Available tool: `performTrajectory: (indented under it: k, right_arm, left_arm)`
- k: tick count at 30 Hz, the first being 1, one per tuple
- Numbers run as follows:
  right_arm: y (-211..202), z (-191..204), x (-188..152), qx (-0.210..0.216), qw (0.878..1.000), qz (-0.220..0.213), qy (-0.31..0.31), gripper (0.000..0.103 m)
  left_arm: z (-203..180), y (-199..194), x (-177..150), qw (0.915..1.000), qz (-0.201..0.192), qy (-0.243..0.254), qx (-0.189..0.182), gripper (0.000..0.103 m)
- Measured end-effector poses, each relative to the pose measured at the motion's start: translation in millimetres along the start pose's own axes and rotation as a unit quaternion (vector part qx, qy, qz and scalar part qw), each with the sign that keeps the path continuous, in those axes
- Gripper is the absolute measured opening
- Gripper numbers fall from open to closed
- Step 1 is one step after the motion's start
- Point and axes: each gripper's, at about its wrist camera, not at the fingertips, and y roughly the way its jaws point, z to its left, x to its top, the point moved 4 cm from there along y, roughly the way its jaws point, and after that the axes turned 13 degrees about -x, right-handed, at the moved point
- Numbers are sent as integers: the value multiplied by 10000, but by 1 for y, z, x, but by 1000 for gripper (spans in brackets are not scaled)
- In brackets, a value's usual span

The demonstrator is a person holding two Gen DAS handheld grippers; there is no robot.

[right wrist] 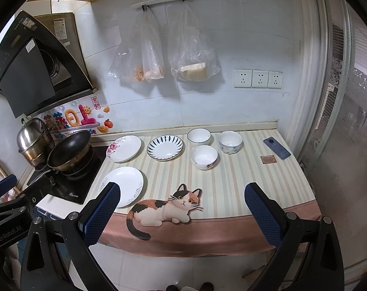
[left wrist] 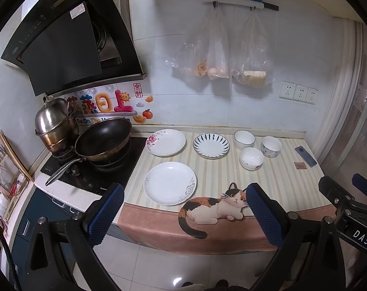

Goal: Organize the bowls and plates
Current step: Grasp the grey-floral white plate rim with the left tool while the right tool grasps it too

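Observation:
Three plates lie on the striped counter mat [left wrist: 280,181]: a white plate with grey flowers [left wrist: 170,183] [right wrist: 125,185] at the front, a pink-flower plate [left wrist: 166,142] [right wrist: 124,148] behind it, a blue-striped plate [left wrist: 211,145] [right wrist: 165,147] to its right. Three bowls stand to the right: a blue-rimmed bowl [left wrist: 244,140] [right wrist: 199,136], a dotted bowl [left wrist: 271,146] [right wrist: 230,142], a flower bowl [left wrist: 251,158] [right wrist: 203,157]. My left gripper [left wrist: 184,190] and right gripper [right wrist: 182,189] are open and empty, held off the counter's front edge.
A stove with a black wok [left wrist: 103,140] and stacked steel pots [left wrist: 54,123] stands left of the plates. A phone [right wrist: 276,148] and a small brown card [right wrist: 268,159] lie at the mat's right end. Plastic bags [right wrist: 190,55] hang on the wall. A glass door is at right.

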Motion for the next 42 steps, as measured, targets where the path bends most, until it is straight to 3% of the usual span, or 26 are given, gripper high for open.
performTrajectory:
  k: [10,13,16,21,23,27,29,33,37,39,42]
  right_arm:
    - [5,12,-5,5,9999,64,144,103]
    - [25,24,-12,239,9990,270,272,103]
    - [66,43,-26,560,9949,746,387,103]
    - [157,90,-57,1140,9794,1620,388,103]
    - [194,109,-66,1303,9720,1927,344,103]
    - [274,140,-82,1573,9534,2558,284,103]
    - [318,159,-88,1677,9444,2823,180,103]
    - [389,195,-95,1791,9315,3164,-72,102]
    - [445,228,-99,2064,9168,3413,-198,92]
    - [467,244,-101,2197,9085,3541,-319,76]
    - [493,266,-107,2281,8993,3703,-462,58]
  left_arm:
    - [14,13,-2,9997,79,122,-180,103]
    - [34,31,-6,9998,135,30,-146,103]
    - [69,62,-15,9995,278,-144,22,103]
    - [129,133,-38,9945,876,-492,285,103]
    - [154,168,-48,9888,1231,-755,377,103]
    - [188,231,-60,9785,1693,-1168,123,100]
    - [197,256,-63,9733,1896,-1282,169,100]
    - [222,318,-71,9583,2345,-1616,213,96]
    - [239,361,-76,9511,2541,-1754,126,77]
    - [245,383,-77,9480,2641,-1777,32,62]
    - [254,406,-84,9417,2854,-1779,-27,55]
